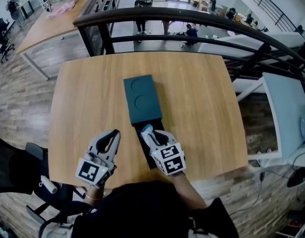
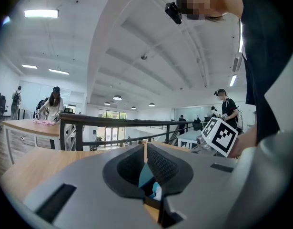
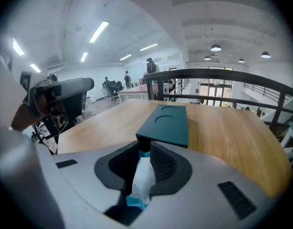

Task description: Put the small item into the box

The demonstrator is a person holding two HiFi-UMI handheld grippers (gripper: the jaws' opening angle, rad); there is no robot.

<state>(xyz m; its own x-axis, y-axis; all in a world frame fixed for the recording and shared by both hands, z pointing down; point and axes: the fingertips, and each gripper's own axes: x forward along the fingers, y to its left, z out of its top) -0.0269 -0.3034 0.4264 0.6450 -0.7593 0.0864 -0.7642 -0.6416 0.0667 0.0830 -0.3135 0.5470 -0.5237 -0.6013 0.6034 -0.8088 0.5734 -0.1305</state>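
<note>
- My right tongs point(image 3: 145, 149) clench the small packet point(image 3: 141, 180) at the near end of the box point(image 1: 141, 99).
- My left tongs point(image 1: 114, 134) are closed on nothing, just left.
- Bare worktop point(image 1: 207, 113) extends right to its edge.

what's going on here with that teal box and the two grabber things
A person stands at a wooden table with a hand-held claw in each hand. The right claw is shut on a small white and teal packet and hangs over the dark inner tray, which is slid out of the teal box toward the person. The left claw is shut and empty, off to the left of the tray. The packet is not in the box yet.
</note>
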